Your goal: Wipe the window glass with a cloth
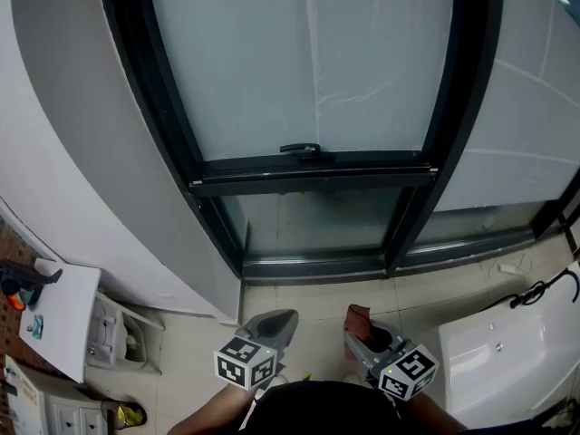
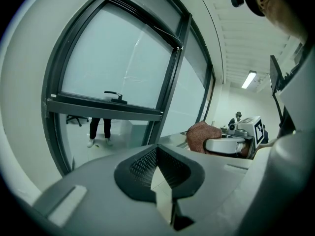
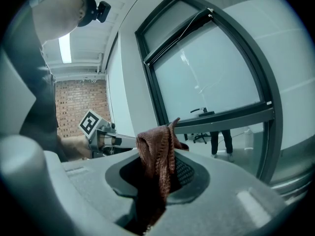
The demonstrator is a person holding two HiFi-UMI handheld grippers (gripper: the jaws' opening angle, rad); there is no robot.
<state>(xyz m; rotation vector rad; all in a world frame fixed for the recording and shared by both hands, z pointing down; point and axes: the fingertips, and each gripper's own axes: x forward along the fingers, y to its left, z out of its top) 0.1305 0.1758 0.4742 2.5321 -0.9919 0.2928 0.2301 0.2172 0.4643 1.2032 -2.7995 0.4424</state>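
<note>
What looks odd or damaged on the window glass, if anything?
Thin pale streaks cross the upper pane of the window glass; whether smears or scratches, I cannot tell. Nothing else stands out.

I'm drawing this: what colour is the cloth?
The knitted cloth is reddish-brown, clearest in right gripper view.

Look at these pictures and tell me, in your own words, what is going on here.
A person stands facing a window, a gripper in each hand. The right gripper is shut on a brown cloth, which sticks up between its jaws. The left gripper has its jaws together with nothing in them. Both are held low, short of the glass, so wiping has not yet begun.
</note>
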